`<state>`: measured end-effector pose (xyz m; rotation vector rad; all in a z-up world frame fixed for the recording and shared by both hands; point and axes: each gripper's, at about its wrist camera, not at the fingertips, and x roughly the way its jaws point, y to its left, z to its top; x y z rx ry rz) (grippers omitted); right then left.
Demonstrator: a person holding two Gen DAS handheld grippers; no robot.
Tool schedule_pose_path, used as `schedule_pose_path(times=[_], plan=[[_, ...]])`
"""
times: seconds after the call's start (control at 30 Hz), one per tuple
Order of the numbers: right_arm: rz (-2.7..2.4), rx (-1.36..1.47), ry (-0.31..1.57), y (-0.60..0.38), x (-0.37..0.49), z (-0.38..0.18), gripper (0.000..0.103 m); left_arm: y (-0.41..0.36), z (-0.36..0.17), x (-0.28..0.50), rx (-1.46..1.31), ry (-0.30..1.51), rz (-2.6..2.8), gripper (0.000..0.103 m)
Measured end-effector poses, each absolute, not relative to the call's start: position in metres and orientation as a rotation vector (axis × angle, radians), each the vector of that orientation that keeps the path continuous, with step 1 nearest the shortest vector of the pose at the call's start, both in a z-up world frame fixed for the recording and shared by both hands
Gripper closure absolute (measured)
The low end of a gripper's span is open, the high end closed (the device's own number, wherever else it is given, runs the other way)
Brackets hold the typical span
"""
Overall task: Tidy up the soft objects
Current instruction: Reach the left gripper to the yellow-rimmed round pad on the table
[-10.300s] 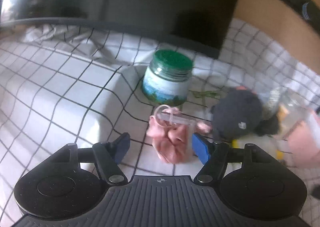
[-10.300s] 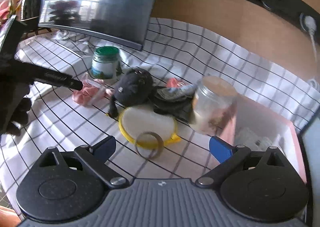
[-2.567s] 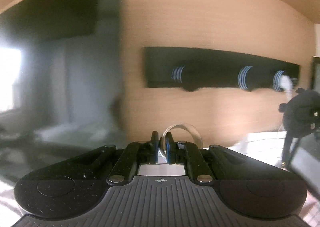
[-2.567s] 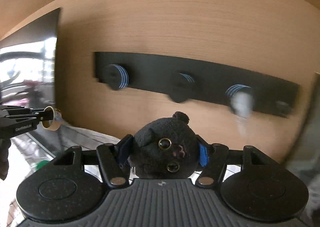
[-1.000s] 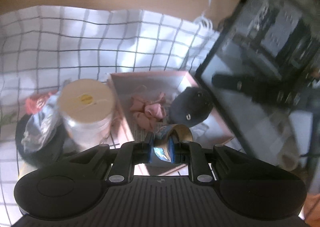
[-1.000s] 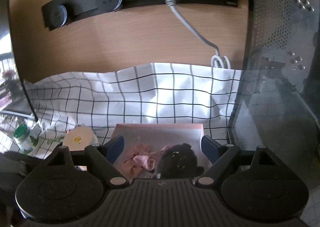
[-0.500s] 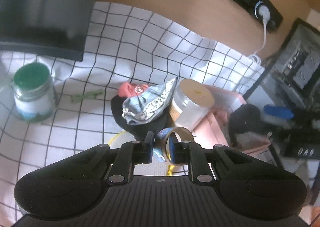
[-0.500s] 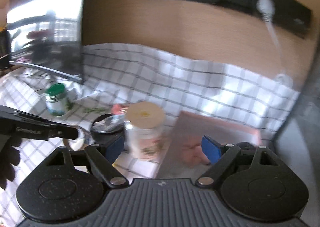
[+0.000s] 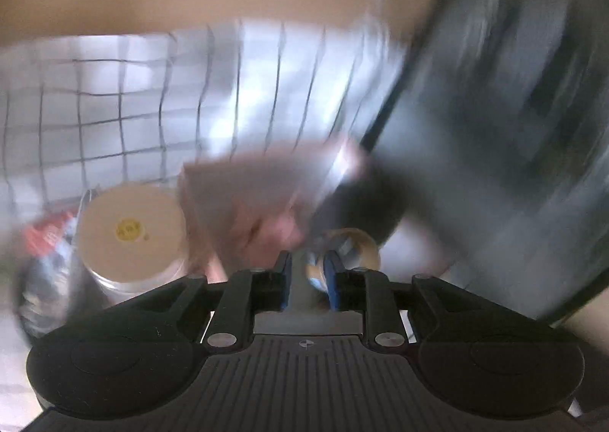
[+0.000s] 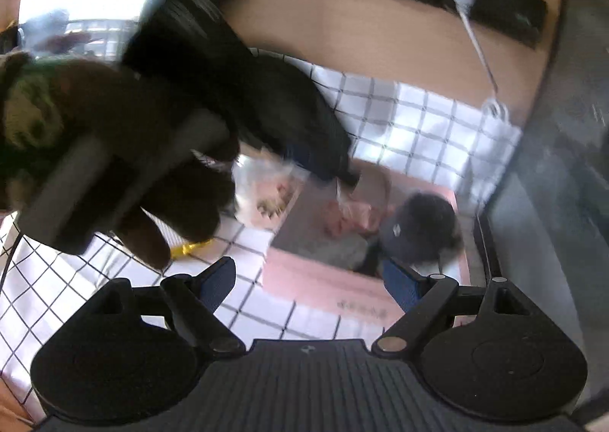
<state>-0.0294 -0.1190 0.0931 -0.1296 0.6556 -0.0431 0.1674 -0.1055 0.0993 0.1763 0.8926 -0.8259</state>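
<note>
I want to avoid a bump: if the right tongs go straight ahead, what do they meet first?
Probably the pink box: its near wall sits between the open right tongs, with the black plush just beyond. Depth is unclear.

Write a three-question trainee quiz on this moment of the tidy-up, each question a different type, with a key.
1. True or false: the right gripper is shut on the black plush toy.
2. What does the left gripper hold? A) tape ring B) green-lidded jar C) yellow lid
3. Fill in: the pink fabric bundle and the plush lie inside the pink ____.

Key:
1. False; its jaws stand wide open and empty, and the plush lies in the box.
2. A
3. box
</note>
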Motion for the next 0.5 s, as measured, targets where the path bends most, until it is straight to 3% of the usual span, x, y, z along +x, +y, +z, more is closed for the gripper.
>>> schedule_pose_path(times=[0.13,0.27,0.5], plan=[[-0.065,-0.105,0.668,-0.129,-0.035,0.089,0.018,-0.11,0.085,0.164,0.119,0.95,-0.873,0.082],[-0.051,-0.098,0.693,-0.129,-0.03,0.081,0.018,-0.083,0.096,0.158,0.017,0.859,-0.876,0.082],[0.067,-0.088,0.705,-0.095,-0.007,0.07,0.018,0.04,0.097,0.163,-0.198,0.769,-0.652,0.082]])
